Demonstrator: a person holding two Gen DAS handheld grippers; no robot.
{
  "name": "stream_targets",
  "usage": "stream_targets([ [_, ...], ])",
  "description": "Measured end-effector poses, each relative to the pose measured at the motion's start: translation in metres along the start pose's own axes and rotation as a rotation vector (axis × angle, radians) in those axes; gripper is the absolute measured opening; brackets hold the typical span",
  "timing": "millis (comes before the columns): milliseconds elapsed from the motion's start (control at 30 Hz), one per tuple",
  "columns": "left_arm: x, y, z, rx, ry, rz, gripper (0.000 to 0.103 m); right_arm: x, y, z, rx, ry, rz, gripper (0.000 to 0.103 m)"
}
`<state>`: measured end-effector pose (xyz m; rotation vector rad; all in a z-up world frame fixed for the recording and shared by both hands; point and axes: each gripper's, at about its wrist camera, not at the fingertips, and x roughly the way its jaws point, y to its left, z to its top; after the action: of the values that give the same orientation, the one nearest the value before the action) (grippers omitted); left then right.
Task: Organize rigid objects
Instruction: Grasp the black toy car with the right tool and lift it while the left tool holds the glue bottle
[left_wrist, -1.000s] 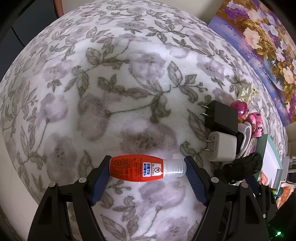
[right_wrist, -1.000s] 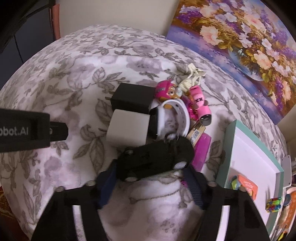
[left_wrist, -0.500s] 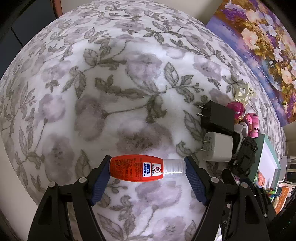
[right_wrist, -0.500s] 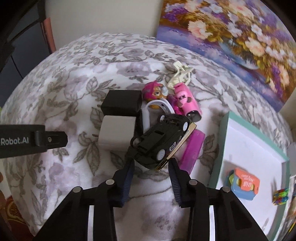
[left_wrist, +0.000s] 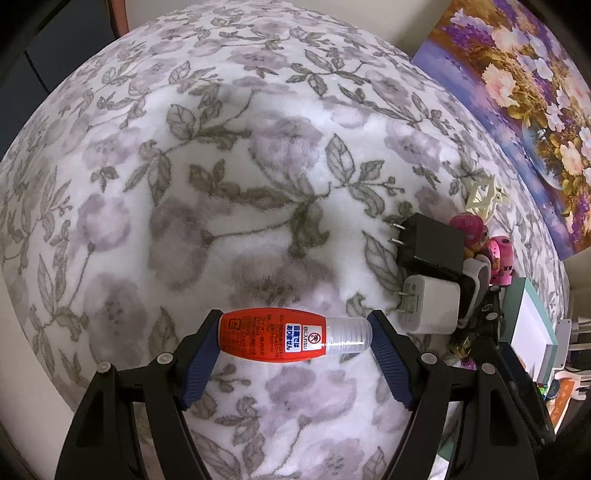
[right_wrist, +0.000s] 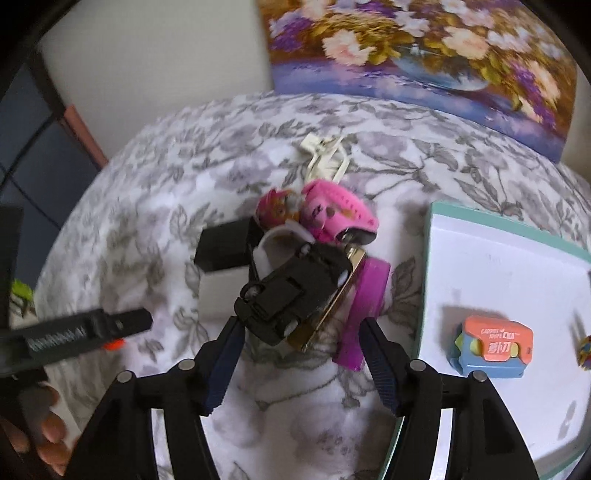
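My left gripper (left_wrist: 293, 341) is shut on a small red bottle (left_wrist: 273, 338) with a clear cap, held sideways above the floral blanket (left_wrist: 221, 184). My right gripper (right_wrist: 301, 349) is open, its jaws wide on either side of a pile of small things. A black toy car (right_wrist: 291, 291) lies atop that pile, just ahead of the fingertips and free of them. A purple piece (right_wrist: 364, 310) and a gold-edged card (right_wrist: 332, 306) lie under the car. A white tray with a teal rim (right_wrist: 428, 258) sits to the right.
In the pile are a black charger (left_wrist: 428, 243), a white charger (left_wrist: 432, 308), pink toys (right_wrist: 332, 214) and a cream clip (right_wrist: 325, 158). An orange and blue box (right_wrist: 493, 343) lies in the tray. A flower painting (right_wrist: 424, 44) leans at the back.
My right gripper has opened wide and pulled back, and the black toy car now rests on the pile. My left gripper still holds the red bottle, nearly unmoved.
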<state>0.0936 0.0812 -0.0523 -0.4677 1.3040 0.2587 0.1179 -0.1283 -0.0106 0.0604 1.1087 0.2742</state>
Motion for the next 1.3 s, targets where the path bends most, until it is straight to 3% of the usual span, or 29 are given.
stream_targets([
  [233, 0.009, -0.005, 0.004, -0.030, 0.017, -0.011, 0.079, -0.001, -0.008, 0.011, 0.096, 0.001, 0.053, 0.068],
  [400, 0.012, -0.005, 0.012, -0.054, 0.012, -0.006, 0.079, 0.008, -0.020, 0.018, 0.222, 0.006, 0.136, 0.068],
  [633, 0.021, -0.009, 0.023, -0.052, 0.016, 0.010, 0.079, 0.024, -0.019, 0.026, 0.242, 0.010, 0.080, 0.067],
  [800, 0.022, -0.005, 0.027, -0.059, 0.016, 0.012, 0.079, 0.029, -0.017, 0.026, 0.228, 0.012, 0.058, 0.056],
  [867, 0.021, -0.005, 0.029, -0.061, 0.011, 0.006, 0.079, 0.027, -0.016, 0.026, 0.219, 0.009, 0.041, 0.039],
  [900, 0.019, -0.006, 0.030, -0.058, 0.006, 0.002, 0.079, 0.026, -0.017, 0.026, 0.216, 0.014, 0.022, 0.035],
  [1100, 0.000, -0.011, 0.026, -0.033, -0.029, -0.021, 0.079, 0.020, -0.028, 0.018, 0.263, 0.036, 0.045, 0.035],
  [1300, -0.029, -0.028, 0.011, 0.031, -0.084, -0.039, 0.079, -0.019, -0.036, 0.012, 0.288, -0.016, 0.055, 0.035],
])
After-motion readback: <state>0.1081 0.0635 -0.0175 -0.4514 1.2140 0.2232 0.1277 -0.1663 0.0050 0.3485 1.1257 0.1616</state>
